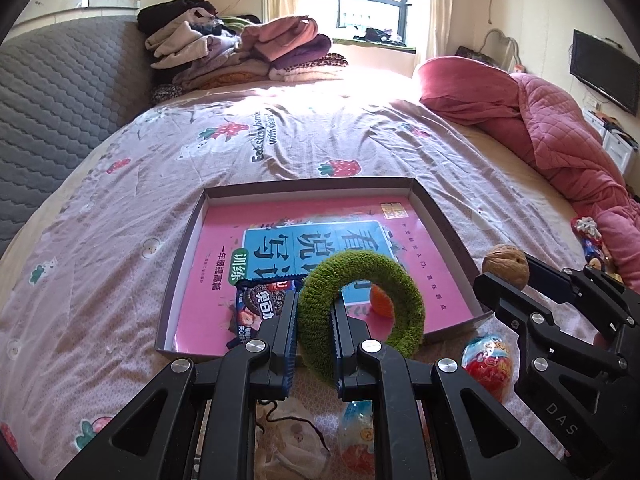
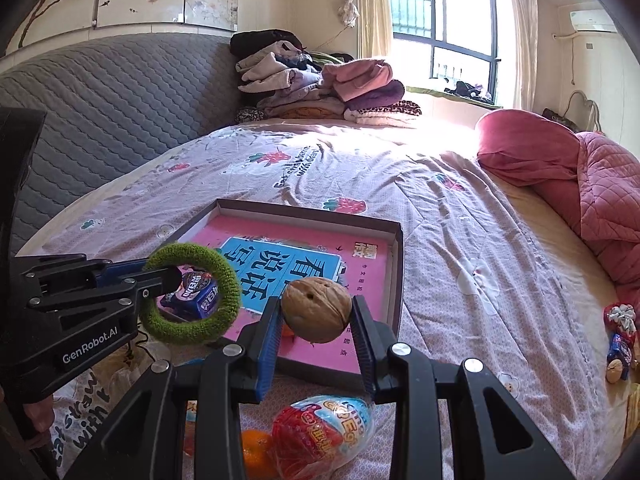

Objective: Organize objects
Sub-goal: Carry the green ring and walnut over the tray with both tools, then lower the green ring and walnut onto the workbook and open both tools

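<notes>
My left gripper point(image 1: 314, 332) is shut on a green knitted ring point(image 1: 362, 312), held above the near edge of a shallow cardboard box point(image 1: 188, 240) that holds a pink book point(image 1: 224, 248), a blue cookie packet point(image 1: 264, 300) and a small orange point(image 1: 380, 300). My right gripper point(image 2: 316, 330) is shut on a walnut point(image 2: 316, 310), held above the box's near right corner point(image 2: 396, 264). The left gripper and ring also show in the right wrist view point(image 2: 192, 296), and the walnut shows in the left wrist view point(image 1: 505, 266).
Plastic-wrapped toy eggs point(image 2: 320, 436) and a small orange point(image 2: 256, 452) lie on the bedsheet below the grippers. More small items point(image 2: 620, 340) lie at the right by a pink quilt point(image 2: 592, 184). Folded clothes point(image 2: 320, 80) are stacked at the bed's far side.
</notes>
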`<state>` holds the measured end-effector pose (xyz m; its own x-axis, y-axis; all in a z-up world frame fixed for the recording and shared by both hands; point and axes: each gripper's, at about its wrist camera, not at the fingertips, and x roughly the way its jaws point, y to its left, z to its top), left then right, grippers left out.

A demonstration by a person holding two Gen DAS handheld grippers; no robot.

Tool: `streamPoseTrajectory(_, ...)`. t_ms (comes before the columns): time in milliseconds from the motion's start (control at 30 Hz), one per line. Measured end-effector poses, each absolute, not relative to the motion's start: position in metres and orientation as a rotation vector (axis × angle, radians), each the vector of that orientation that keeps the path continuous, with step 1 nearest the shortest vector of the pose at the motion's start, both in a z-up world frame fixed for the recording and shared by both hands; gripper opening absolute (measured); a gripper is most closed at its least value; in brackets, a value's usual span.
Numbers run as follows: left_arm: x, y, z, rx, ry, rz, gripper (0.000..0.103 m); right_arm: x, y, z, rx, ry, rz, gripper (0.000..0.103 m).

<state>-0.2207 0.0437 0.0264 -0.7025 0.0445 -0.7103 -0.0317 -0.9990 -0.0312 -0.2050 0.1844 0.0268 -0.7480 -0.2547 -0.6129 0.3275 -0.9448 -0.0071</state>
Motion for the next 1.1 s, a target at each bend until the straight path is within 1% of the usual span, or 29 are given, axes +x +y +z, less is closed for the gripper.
streamPoseTrajectory(300, -0.252, 0.048, 0.018, -1.226, -0.023, 2.858, 0.015, -0.229, 0.183, 0.011, 0.96, 0.217, -2.665, 0.035)
streamPoseTrajectory(600, -0.288, 0.05, -0.001, -1.315, -0.061, 2.825, 0.015, -0.247, 0.181, -0.008, 1.022, 0.254, -2.643, 0.035)
streamPoseTrajectory(1100, -0.328, 0.055, -0.031, -1.441, -0.065, 2.769, 0.015, -0.265, 0.174, -0.036, 1.15, 0.344, -2.573, 0.035)
